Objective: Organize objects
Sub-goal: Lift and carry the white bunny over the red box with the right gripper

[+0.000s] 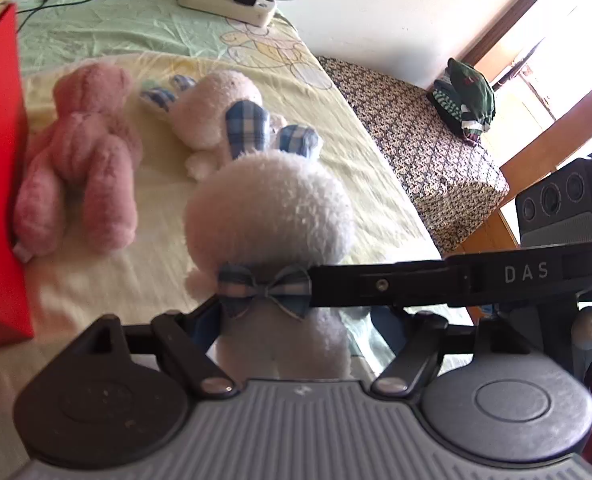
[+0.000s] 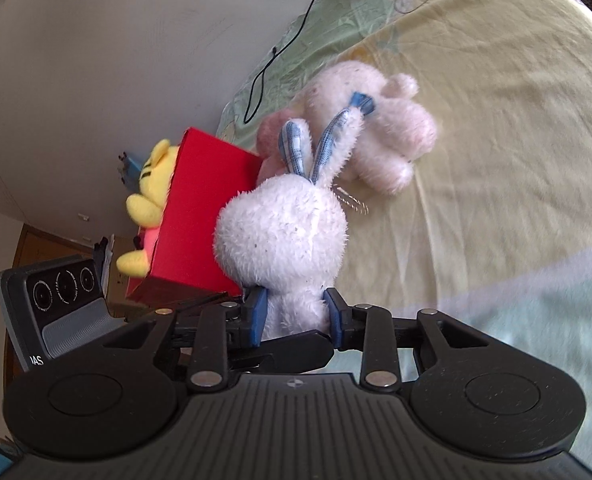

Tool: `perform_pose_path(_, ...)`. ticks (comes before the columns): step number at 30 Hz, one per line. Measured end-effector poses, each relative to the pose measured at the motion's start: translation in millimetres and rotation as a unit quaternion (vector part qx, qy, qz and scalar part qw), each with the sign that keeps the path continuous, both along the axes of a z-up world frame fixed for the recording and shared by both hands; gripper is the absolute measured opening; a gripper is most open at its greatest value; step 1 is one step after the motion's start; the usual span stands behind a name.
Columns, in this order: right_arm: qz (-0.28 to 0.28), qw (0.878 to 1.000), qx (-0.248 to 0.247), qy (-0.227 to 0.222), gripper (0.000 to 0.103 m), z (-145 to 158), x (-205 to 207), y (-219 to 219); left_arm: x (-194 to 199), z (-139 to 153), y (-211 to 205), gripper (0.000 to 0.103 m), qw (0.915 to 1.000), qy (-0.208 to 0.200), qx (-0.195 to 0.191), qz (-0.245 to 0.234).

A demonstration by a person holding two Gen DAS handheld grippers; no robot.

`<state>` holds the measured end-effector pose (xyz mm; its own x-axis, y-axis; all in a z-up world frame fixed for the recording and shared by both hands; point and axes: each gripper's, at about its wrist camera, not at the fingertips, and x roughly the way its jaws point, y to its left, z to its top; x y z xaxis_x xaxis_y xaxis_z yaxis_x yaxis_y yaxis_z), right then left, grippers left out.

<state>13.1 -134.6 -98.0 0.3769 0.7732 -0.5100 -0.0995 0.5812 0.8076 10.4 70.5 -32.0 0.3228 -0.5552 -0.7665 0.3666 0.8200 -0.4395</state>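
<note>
While both of my tongs sit this close together, the white bunny (image 2: 282,236) is the thing to think about: the right tongs (image 2: 296,316) have their blue pads pressed into its body just under the head, and the plush bulges out either side of them. From the left wrist view the same bunny fills the middle, bow tie (image 1: 265,290) facing me, with the right tool's arm crossing in front. The left tongs (image 1: 284,344) bracket its lower body, but I cannot tell whether those pads actually press or just stand beside the fur.

I judge this toy to be very light, soft and springy. It should not slip much, since the fur gives grip, but it will squash and flop, so the head will likely swing about the pinch. The neck or torso is the sensible hold; the checked ears (image 2: 316,148) are thin and would let it dangle.

The bunny hangs above the bed (image 2: 496,140), just beside the red box (image 2: 208,216), which already has a yellow toy (image 2: 152,184) poking out. Two more lie on the sheet beyond: a pink bear (image 1: 80,160) next to the box and a second pale bunny (image 1: 220,112) beside it. I would guess the box is the destination.
</note>
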Motion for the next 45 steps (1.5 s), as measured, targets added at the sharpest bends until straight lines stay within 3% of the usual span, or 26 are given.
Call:
perform_pose_path(6,0.033,0.999,0.0,-0.017,0.033,16.7,-6.2,18.0,-27.8,18.5,19.7,0.077,0.9993,-0.02,-0.002,0.033)
perform_pose_path(15,0.095,0.993,0.016,-0.065,0.033,49.3,-14.9,50.2,-70.4,58.8,48.3,0.077,0.9932,-0.083,0.015,0.08)
perform_pose_path(23,0.114,0.987,0.027,-0.109,0.033,79.4,-11.6,84.5,-83.3,90.3,83.1,0.077,0.9868,-0.128,0.01,0.099)
perform_pose_path(35,0.087,0.983,0.021,-0.158,0.034,117.8,15.2,171.5,-57.2,122.5,177.3,0.078,0.9796,-0.179,-0.003,0.092)
perform_pose_path(45,0.043,0.988,-0.023,-0.147,0.034,117.6,46.6,248.2,-10.1,105.6,259.2,0.078,0.9838,-0.157,-0.026,0.083)
